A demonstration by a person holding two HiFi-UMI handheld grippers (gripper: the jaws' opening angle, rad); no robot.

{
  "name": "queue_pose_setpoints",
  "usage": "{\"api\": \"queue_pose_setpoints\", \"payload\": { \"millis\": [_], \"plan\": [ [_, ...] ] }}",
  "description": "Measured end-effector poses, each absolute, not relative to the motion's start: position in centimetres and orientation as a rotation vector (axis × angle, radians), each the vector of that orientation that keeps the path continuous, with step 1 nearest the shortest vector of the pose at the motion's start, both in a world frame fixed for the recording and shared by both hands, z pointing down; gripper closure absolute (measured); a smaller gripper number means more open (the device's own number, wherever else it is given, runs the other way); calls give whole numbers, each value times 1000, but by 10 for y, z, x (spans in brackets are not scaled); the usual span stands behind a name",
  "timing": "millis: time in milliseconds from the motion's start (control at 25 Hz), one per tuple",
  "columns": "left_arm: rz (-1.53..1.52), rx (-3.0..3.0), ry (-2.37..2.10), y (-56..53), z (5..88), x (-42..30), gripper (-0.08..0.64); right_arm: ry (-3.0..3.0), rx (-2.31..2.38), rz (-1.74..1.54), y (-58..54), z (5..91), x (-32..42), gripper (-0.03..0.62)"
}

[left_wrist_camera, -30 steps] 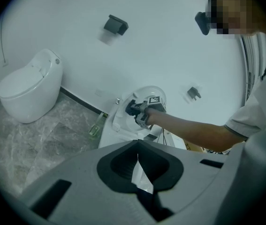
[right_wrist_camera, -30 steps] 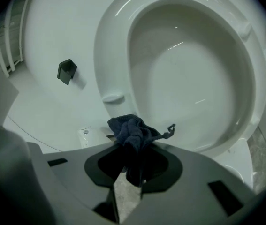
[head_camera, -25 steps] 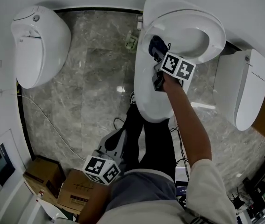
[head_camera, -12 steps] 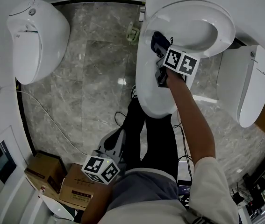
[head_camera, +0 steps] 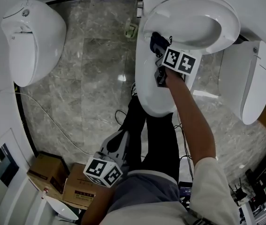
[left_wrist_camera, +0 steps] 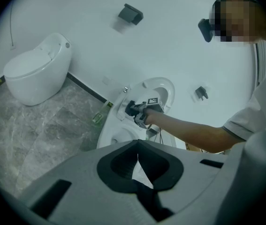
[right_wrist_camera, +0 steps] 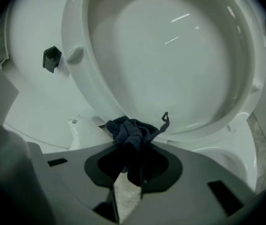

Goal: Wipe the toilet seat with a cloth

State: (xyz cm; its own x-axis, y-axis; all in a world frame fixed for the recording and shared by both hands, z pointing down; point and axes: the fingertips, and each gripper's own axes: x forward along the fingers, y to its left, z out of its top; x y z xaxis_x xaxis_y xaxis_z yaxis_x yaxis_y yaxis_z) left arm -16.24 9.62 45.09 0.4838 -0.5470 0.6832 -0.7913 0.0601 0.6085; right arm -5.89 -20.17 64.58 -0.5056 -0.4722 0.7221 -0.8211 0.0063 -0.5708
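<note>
Since a second ago the right gripper is sitting a touch higher in the head view, though it is keeping its place against the seat, and the neighbouring toilet is sliding toward the left edge. Nearest the body, at 7 o'clock, the left gripper is hanging by the person's legs over the marble floor, its jaws resting together with nothing between them, and it is pointing toward the toilet. Beside it at 8 o'clock two cardboard boxes are standing on the floor. Further out, the person's right arm is reaching toward 1 o'clock over the white toilet bowl. The right gripper's jaws are clamping on a bunched dark blue cloth. In the right gripper view the cloth is pressing against the lower edge of the raised toilet seat, close to the hinge end, with a loose thread curling up at its right. The seat is standing open at 1 o'clock. Another toilet is standing at 3 o'clock.
</note>
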Motion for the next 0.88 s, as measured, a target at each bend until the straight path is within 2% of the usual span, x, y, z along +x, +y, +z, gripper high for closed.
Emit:
{"api": "queue_pose_setpoints", "payload": {
  "millis": [880],
  "plan": [
    [281, 1540, -1121, 102, 469, -141, 552, -1797, 1370, 1602, -178, 714, -17, 515]
  ]
}}
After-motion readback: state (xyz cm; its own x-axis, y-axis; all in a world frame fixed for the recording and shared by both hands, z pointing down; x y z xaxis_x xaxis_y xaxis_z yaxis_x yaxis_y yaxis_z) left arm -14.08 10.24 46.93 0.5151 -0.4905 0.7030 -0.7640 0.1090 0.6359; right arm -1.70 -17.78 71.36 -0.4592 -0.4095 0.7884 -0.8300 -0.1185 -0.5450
